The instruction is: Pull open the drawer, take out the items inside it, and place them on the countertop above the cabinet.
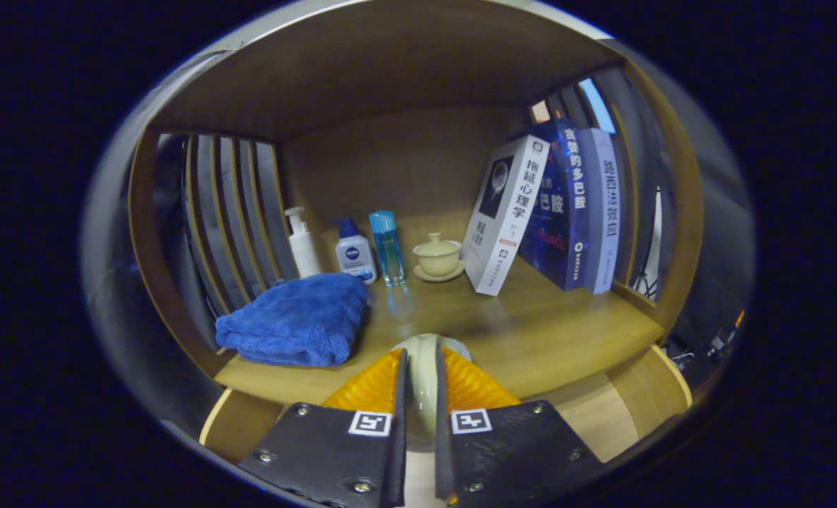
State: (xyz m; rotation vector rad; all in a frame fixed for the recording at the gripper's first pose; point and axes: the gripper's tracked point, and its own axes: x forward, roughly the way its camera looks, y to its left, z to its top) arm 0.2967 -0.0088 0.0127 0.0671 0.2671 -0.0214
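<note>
My gripper (422, 367) is shut on a pale cream ceramic piece (424, 384), a rounded cup or lid; both fingers press its sides and only a narrow strip of it shows between them. It hangs just above the front of the wooden countertop (531, 331) of the cabinet. Most of the ceramic piece is hidden by the fingers. A folded blue towel (298, 321) lies on the countertop to the left of the fingers.
At the back stand a white pump bottle (302, 243), a white-and-blue bottle (355, 252), a clear blue bottle (387, 247) and a cream lidded cup on a saucer (438, 257). Three books (552, 212) lean at the right. Slatted side walls and a wooden top enclose the shelf.
</note>
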